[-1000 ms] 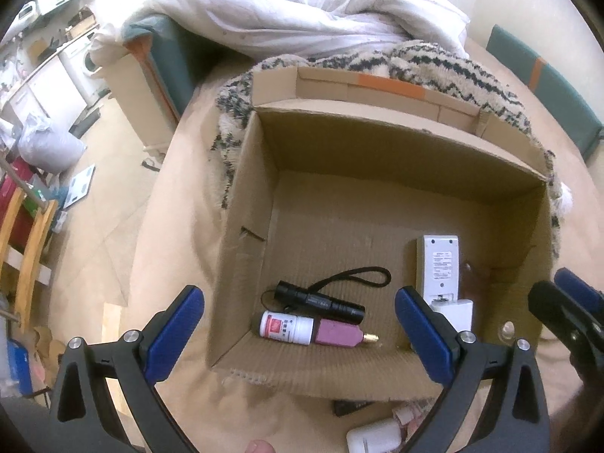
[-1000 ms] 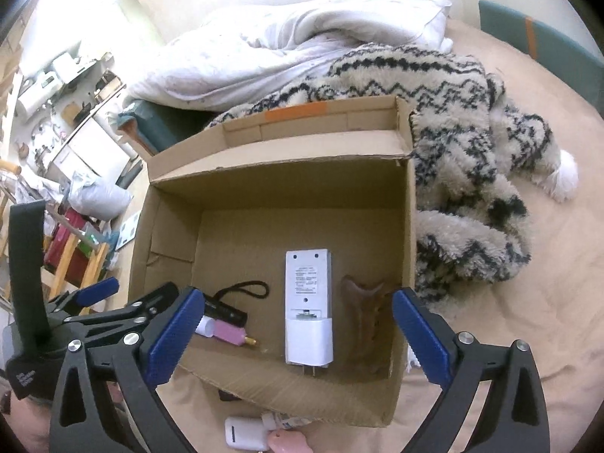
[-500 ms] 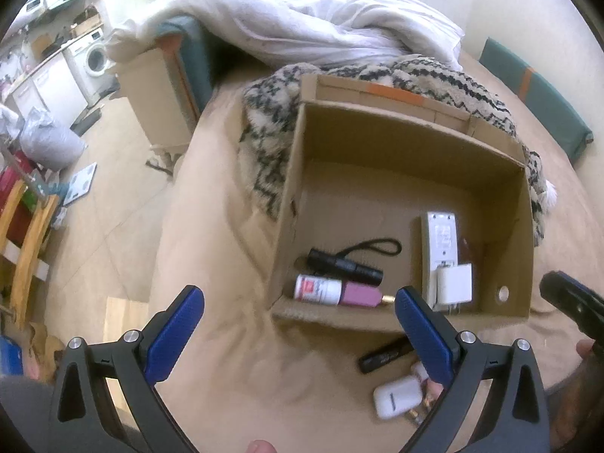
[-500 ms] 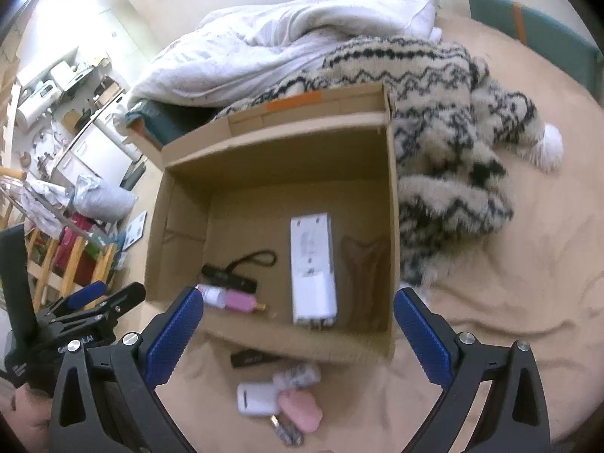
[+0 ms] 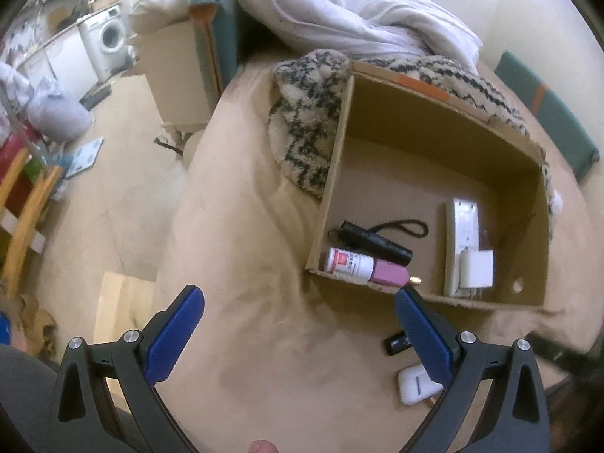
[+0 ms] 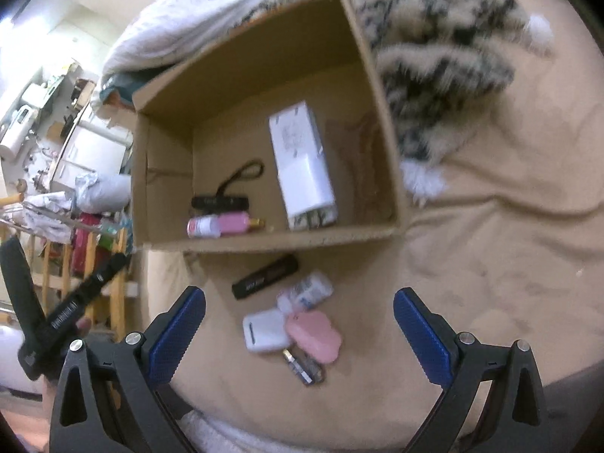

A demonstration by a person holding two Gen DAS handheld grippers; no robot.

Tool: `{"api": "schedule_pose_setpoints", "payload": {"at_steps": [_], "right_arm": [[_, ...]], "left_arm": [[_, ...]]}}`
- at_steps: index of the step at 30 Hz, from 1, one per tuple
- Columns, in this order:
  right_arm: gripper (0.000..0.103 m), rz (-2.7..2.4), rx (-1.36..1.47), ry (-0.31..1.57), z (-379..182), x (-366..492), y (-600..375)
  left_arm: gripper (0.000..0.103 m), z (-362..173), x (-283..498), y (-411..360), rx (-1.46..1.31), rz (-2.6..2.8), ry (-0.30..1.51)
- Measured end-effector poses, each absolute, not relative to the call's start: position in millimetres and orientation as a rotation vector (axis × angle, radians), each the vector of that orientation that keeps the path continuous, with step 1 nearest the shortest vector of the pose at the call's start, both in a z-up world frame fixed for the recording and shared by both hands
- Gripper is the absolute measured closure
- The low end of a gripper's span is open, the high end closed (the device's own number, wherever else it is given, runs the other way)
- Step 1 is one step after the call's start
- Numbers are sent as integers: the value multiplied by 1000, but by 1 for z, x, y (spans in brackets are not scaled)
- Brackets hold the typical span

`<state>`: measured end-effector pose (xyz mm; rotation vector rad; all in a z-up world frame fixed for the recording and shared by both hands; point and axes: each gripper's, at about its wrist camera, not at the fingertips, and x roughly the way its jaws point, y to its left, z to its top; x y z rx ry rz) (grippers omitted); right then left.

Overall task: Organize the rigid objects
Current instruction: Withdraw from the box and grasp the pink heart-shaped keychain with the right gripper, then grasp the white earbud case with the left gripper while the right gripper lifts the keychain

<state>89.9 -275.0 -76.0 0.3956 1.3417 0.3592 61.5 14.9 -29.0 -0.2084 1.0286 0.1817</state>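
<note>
Both my tongs gape empty: the right tongs (image 6: 300, 324) hover over the white case (image 6: 262, 330), pink case (image 6: 315, 334) and black tube (image 6: 264, 277) on the bed; beyond, the cardboard box (image 6: 271, 241) holds flashlight (image 5: 375, 241), bottle (image 5: 364, 266), charger (image 6: 304, 168). My left tongs (image 5: 298, 330) hang beside.

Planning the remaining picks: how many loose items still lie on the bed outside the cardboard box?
5, clustered just before the box's near wall: black tube, clear-wrapped white packet, white rounded case, pink cloud-shaped case, small dark metal-tipped stick. More may hide underneath.

left tool (image 5: 298, 330) | right tool (image 6: 300, 330) | both withdrawn from box (image 6: 264, 239)
</note>
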Motion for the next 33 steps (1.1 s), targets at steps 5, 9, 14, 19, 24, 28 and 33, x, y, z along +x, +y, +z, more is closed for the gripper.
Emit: {"api": "schedule_pose_setpoints", "payload": {"at_steps": [5,9,14,19,24,28,33], "right_arm": [[39,352,530,1537,-124,89,-274],[39,342,542,1589,-141,87,-266],[39,309,480,1616,-153,83,-249],[59,315,396,1581,-148,79,-237],[63,336,348,1533,-131,79,-235],[63,348,281,1457,-107,78,-233],[63,400,263,1345,-70,73,-240]], "left_arm": [[2,-32,63,17,-246,177,1054],[2,-36,65,16,-273,163,1083],[2,-36,66,11,-268,150,1086],[2,-38,65,9,-264,142,1095],[2,-40,66,8,-259,145,1099],[2,-41,65,10,-260,156,1100],[2,-44,65,15,-277,172,1107]]}}
